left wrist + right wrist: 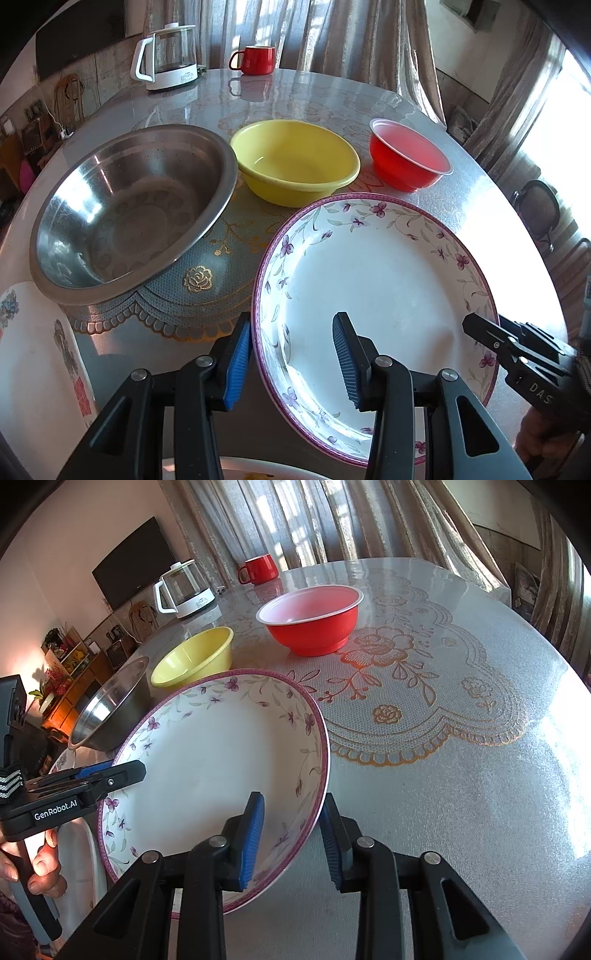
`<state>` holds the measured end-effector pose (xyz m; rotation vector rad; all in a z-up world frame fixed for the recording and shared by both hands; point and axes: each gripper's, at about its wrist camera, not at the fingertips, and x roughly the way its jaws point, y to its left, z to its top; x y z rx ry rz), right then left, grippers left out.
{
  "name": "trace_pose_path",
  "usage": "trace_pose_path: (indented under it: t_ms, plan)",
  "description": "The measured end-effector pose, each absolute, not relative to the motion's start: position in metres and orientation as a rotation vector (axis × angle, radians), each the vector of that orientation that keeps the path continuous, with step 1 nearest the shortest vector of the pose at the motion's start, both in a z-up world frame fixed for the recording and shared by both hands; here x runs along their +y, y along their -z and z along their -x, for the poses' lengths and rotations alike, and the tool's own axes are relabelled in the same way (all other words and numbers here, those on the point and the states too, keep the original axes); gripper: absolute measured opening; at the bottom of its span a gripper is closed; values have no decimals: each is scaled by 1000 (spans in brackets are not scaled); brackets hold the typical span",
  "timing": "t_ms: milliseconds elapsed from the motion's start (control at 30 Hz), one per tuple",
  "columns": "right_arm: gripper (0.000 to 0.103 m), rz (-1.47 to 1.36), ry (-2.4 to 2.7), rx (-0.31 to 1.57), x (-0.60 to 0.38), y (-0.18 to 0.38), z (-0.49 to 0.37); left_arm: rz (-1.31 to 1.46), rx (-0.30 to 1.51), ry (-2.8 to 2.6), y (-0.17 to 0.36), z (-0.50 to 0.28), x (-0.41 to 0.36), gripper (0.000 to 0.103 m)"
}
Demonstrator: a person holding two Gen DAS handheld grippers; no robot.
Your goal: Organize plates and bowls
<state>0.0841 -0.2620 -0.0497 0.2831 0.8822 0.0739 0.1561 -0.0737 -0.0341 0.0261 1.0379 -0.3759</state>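
Note:
A white plate with purple flowers and a purple rim (373, 291) (214, 753) is held tilted above the table between both grippers. My left gripper (291, 354) straddles its left rim, one finger outside and one inside, jaws parted with a gap. My right gripper (291, 838) straddles its right rim the same way. The right gripper also shows in the left wrist view (517, 350), the left one in the right wrist view (92, 779). A steel bowl (129, 210) (110, 705), a yellow bowl (295, 162) (195, 657) and a red bowl (406, 155) (310, 620) stand in a row behind.
Another white plate (37, 369) lies at the near left, partly hidden. A glass kettle (170, 55) (184, 587) and a red mug (255, 59) (258, 568) stand at the far edge of the round table (443, 775). Curtains hang behind.

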Motion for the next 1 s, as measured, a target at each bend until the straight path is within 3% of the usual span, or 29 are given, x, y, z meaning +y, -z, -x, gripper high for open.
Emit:
trace_pose_path:
  t_ms: [700, 1000]
  plan:
    - [28, -279, 2, 904, -284, 48, -87, -2, 1048, 457, 36, -134, -87, 42]
    - [34, -280, 67, 810, -285, 22, -78, -22, 886, 353, 2, -112, -53, 49]
